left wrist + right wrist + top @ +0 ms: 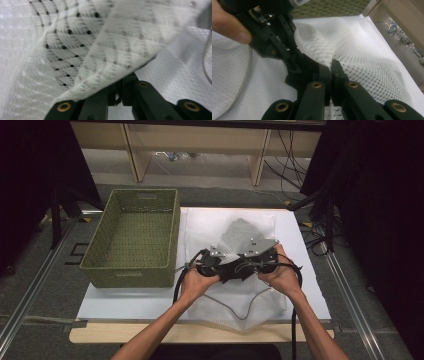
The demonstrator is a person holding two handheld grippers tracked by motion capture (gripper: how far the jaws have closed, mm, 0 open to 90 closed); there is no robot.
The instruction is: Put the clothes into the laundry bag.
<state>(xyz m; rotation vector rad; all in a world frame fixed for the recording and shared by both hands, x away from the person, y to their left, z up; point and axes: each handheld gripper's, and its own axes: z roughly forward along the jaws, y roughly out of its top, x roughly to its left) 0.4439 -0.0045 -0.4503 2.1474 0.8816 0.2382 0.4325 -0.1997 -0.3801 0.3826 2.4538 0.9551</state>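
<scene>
A white mesh bag (240, 232) lies spread on the white table top (125, 300), with a raised fold in the middle. Both grippers meet at that fold, tips toward each other. My left gripper (227, 271) has its jaws close together, and the mesh (100, 50) drapes over and hides their tips (120, 85). My right gripper (248, 269) is shut on the mesh fold (362, 62), which is pinched at its tips (331, 66). The left gripper (292, 53) stands right beside it, a thumb (229, 25) on its body.
A green woven basket (142, 193) stands empty at the left of the table, touching the white board. A thin cord (235, 310) loops over the near part of the mesh. Wooden table legs and cables lie beyond the far edge.
</scene>
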